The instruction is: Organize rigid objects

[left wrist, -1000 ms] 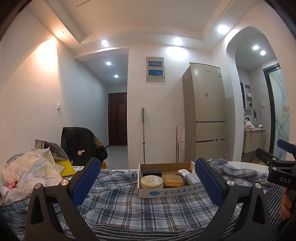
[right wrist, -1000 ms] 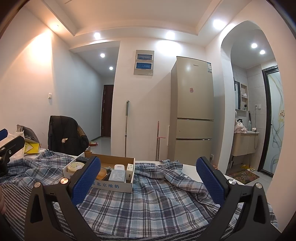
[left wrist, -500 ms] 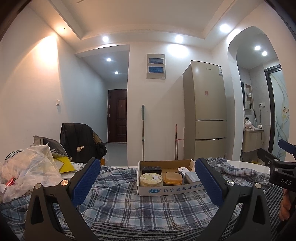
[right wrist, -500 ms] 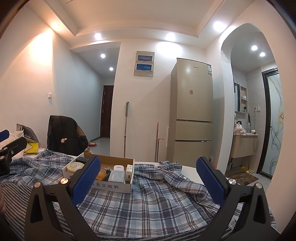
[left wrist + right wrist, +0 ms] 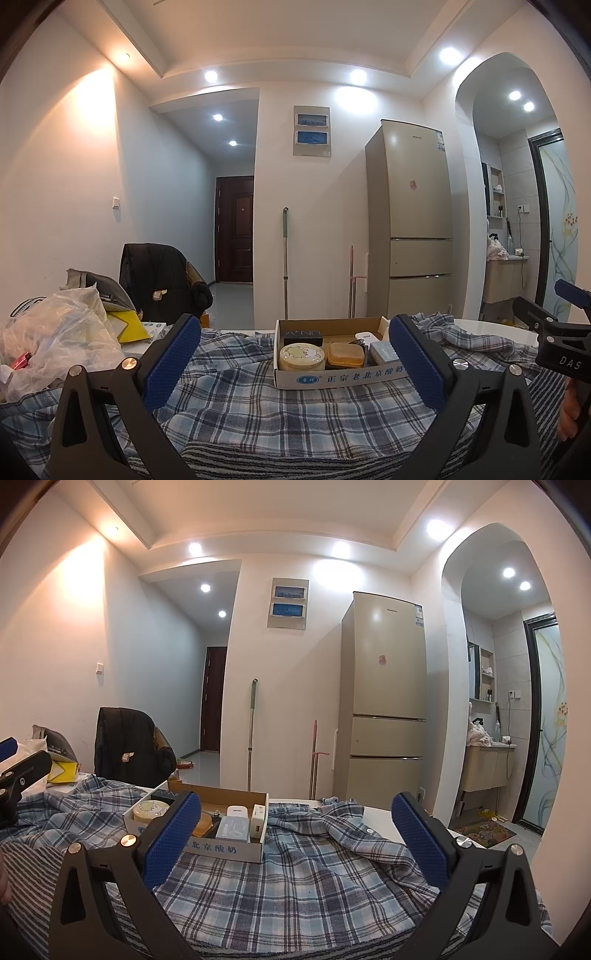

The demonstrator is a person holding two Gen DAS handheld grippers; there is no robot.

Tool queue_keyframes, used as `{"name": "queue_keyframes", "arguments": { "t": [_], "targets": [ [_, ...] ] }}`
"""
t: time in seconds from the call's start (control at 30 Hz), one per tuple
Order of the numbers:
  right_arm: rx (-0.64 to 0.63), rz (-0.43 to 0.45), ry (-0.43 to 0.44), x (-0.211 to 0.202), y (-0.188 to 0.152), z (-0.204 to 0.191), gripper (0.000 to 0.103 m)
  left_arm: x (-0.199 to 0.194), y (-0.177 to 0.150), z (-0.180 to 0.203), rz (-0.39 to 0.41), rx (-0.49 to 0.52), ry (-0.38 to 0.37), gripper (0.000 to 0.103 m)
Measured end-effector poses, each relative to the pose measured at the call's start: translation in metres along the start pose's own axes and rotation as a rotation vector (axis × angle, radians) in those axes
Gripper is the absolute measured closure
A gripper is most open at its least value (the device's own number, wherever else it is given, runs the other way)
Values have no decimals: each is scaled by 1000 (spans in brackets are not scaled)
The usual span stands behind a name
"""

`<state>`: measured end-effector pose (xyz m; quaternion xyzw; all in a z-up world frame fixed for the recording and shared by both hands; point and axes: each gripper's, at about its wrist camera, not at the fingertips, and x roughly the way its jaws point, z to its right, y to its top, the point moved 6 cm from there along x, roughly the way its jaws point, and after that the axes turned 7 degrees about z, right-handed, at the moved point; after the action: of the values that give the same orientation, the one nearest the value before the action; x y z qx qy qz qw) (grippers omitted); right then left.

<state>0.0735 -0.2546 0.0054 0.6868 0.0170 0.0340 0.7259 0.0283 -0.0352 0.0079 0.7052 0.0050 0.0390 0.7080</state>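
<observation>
A shallow cardboard box (image 5: 332, 378) sits on the plaid cloth (image 5: 295, 413). It holds a round cream tin (image 5: 301, 356), an orange case (image 5: 345, 355), a black box (image 5: 303, 336) and white items (image 5: 382, 350). My left gripper (image 5: 295, 363) is open and empty, held short of the box. My right gripper (image 5: 295, 843) is open and empty, with the box (image 5: 221, 845) ahead to its left. The right gripper also shows at the left wrist view's right edge (image 5: 561, 343), and the left one at the right wrist view's left edge (image 5: 18, 775).
A plastic bag pile (image 5: 55, 339) and yellow item (image 5: 127, 326) lie at the table's left. A chair with a dark jacket (image 5: 162, 284) stands behind. A fridge (image 5: 417, 221), mop (image 5: 285, 258) and doorway are beyond. The white tabletop (image 5: 376, 819) shows at right.
Both grippers have dropped or tilted slightly, so the box sits a little higher in both views. Both stay open and empty.
</observation>
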Motion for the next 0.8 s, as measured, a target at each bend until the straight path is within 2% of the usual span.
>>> {"name": "queue_keyframes", "arguments": {
  "t": [0.8],
  "targets": [
    [2, -24, 1, 6, -4, 0, 0, 3, -5, 0, -10, -4, 1, 0]
  ]
}}
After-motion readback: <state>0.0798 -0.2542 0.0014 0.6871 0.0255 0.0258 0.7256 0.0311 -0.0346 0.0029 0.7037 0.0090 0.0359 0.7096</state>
